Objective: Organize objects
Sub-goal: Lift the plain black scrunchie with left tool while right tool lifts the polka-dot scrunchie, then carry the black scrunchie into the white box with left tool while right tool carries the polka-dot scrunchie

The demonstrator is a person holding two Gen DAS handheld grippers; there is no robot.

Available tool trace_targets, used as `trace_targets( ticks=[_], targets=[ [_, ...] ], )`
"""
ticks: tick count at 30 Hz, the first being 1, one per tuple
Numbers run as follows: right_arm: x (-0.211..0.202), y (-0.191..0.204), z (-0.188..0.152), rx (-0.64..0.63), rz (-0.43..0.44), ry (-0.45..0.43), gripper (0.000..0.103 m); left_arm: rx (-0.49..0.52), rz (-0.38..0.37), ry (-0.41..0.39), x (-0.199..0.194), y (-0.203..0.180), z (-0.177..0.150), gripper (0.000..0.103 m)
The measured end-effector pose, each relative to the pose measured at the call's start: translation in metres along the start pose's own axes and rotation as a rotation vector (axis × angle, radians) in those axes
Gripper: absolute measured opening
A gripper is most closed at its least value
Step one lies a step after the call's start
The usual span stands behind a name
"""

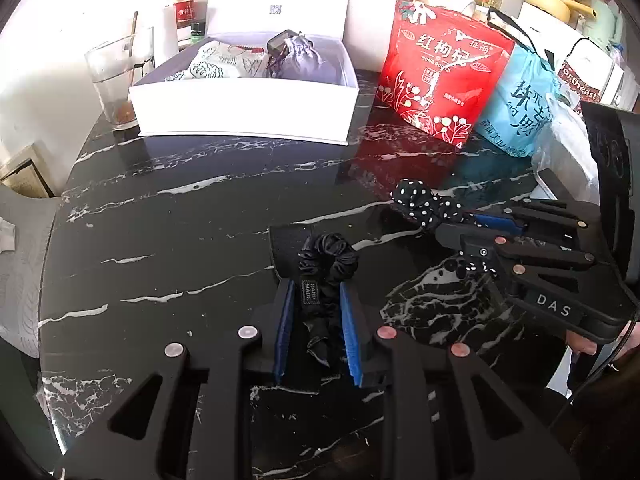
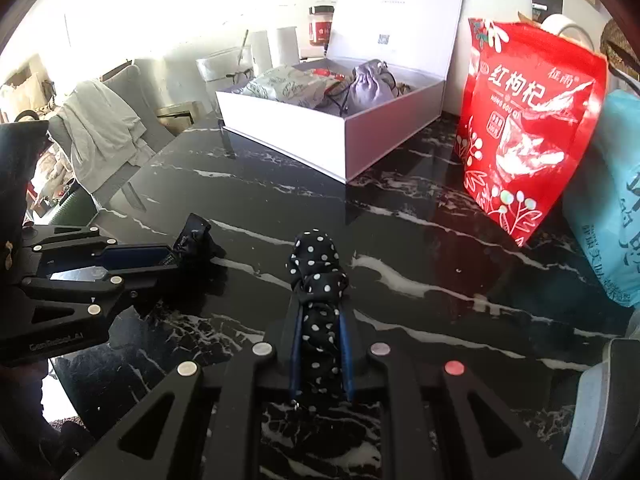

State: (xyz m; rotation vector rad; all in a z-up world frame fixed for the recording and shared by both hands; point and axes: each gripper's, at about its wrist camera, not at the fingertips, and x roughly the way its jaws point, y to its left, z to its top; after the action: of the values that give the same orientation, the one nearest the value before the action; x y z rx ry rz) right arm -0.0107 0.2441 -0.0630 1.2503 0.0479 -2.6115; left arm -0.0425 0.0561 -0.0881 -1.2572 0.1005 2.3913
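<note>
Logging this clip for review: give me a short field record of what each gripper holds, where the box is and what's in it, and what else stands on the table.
left gripper: shut on black scrunchie
right gripper: shut on dotted scrunchie
table: black marble, white veins
box: white, lid open, at the far side of the table
box contents: grey pouch, patterned cloth
beside box: glass to the left; red bag and blue bag to the right
scrunchies in box: none yet

Black left gripper (image 1: pixel 318 308) with blue-lined jaws, silver and copper rivets.
</note>
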Motion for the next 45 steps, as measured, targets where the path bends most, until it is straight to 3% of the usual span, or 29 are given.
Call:
trace_targets(
  ticks=[21,32,45],
  targets=[
    [-0.065,0.025,0.016,-0.097,0.029,-0.098,0.015,0.031,0.059,-0.097,-0.067,-0.015,0.022,0.022],
    [-0.077,0.028,0.055,-0.144,0.027,-0.145,0.015,0.06,0.065,-0.155,-0.078,-0.012,0.074,0.022],
    [-0.054,0.013,0.118,-0.12,-0.022,-0.172,0.015,0.065,0.086,-0.187,-0.051,0.018,0.154,0.022]
  ],
)
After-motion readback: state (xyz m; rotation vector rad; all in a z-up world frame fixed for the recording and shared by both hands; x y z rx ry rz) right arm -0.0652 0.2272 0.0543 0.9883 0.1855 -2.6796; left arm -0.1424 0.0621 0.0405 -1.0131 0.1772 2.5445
